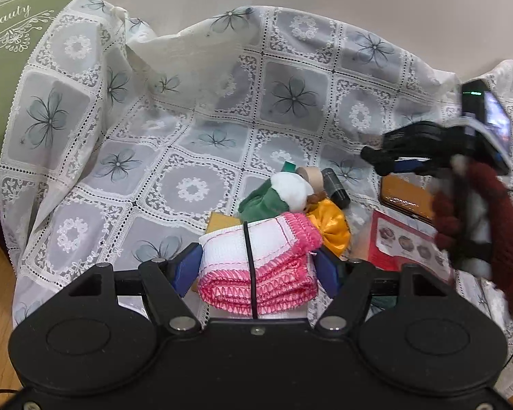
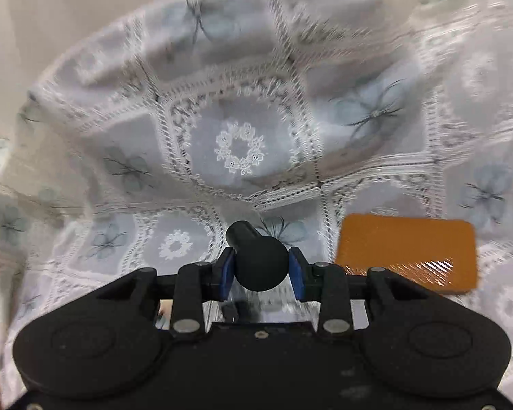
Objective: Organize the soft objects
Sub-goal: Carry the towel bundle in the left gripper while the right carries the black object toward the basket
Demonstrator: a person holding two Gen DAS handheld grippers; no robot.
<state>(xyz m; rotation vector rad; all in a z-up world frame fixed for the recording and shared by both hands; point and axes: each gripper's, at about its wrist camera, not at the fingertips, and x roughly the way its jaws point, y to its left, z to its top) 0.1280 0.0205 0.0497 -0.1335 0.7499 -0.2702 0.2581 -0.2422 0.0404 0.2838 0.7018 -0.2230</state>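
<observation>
My left gripper [image 1: 258, 266] is shut on a folded white cloth with a pink knitted edge [image 1: 261, 263], held just above the lace-covered surface. Behind it lie a green and white plush toy [image 1: 277, 194], a yellow satin bow [image 1: 331, 230] and a black cylinder [image 1: 335, 188]. My right gripper [image 2: 261, 270] is shut on a black rounded object with a stubby neck [image 2: 258, 259]; it shows in the left wrist view [image 1: 393, 160] at the right, held by a hand in a dark red knit sleeve. The right wrist view is motion-blurred.
A white lace cloth with flower squares [image 1: 195, 143] covers the surface and rises at the back. An orange flat case [image 2: 407, 253] lies at the right, also in the left view [image 1: 403, 198]. A red printed leaflet [image 1: 403, 242] lies beside it. A green box [image 1: 13, 34] stands far left.
</observation>
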